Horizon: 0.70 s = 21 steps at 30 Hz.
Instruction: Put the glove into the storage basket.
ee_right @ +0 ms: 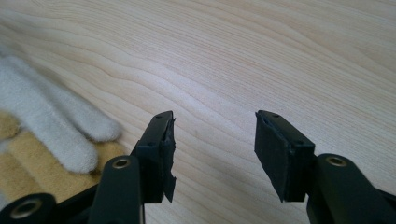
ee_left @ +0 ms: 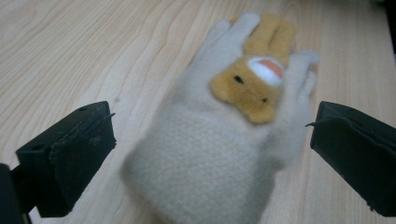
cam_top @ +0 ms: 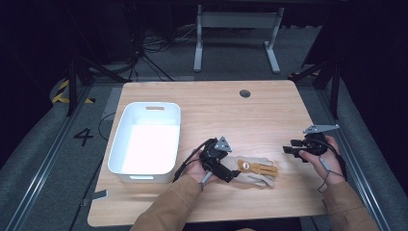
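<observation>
1. A cream fleece glove with a tan plush animal face lies flat on the light wooden table, near its front edge, about midway along.
2. The left gripper sits at the glove's cuff, fingers spread wide either side of the cuff, gripping nothing.
3. The right gripper hangs over bare wood toward the right edge, fingers released, just beside the glove's fingertips.
4. A white rectangular plastic bin rests by the left edge.

the glove lies on the table near its 6 o'clock edge, the tub well apart at its 9 o'clock.
</observation>
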Available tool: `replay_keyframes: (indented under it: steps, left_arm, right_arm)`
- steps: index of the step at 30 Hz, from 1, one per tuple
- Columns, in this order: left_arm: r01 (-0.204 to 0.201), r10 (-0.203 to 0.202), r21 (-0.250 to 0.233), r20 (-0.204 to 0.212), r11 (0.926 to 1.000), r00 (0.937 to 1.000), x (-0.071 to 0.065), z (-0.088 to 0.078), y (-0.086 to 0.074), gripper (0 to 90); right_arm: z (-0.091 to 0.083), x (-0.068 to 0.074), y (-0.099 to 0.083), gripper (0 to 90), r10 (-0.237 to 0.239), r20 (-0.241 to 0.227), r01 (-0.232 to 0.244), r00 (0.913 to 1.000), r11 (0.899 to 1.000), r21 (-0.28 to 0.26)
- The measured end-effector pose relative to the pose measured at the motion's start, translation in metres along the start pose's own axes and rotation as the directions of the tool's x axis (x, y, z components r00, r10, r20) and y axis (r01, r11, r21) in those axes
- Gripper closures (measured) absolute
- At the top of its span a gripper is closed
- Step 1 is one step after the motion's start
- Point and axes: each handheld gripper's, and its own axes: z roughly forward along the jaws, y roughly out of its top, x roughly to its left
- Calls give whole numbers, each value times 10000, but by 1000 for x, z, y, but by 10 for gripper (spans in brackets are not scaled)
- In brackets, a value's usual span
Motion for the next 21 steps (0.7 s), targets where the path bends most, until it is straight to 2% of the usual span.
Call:
replay_keyframes:
  steps: [2,4,6,8,12,16,19,21]
  left_arm:
    - [-289,294,-234,213,9993,9993,-1,2,-1,1]
    - [-339,347,-270,315,9991,9989,-2,3,-1,1]
    - [-682,708,-431,630,9967,9955,-1,7,-3,0]
    - [-750,786,-498,761,9959,9940,-1,10,-5,0]
    - [-828,859,-430,767,9956,9934,1,14,-7,0]
    - [-793,794,-42,600,9968,9950,4,20,-9,0]
    - [-987,970,430,417,9942,9944,3,25,-9,0]
    - [-1006,985,527,413,9935,9943,2,26,-9,0]
  right_arm:
    - [0,0,0,486,4,6,-4,10000,10000,22]
    - [1,1,0,483,-32,-12,32,10000,10000,12]
    - [1,1,0,480,-92,-64,91,9999,10000,-31]
    - [2,2,0,475,-72,-92,72,9999,10000,1]
    - [2,2,0,471,-83,-170,83,9998,10000,11]
    - [3,2,0,471,-83,-166,84,9998,10000,53]
    - [4,3,-1,469,-80,-229,82,9997,9999,68]
    - [3,3,-1,468,-70,-208,71,9998,10000,41]
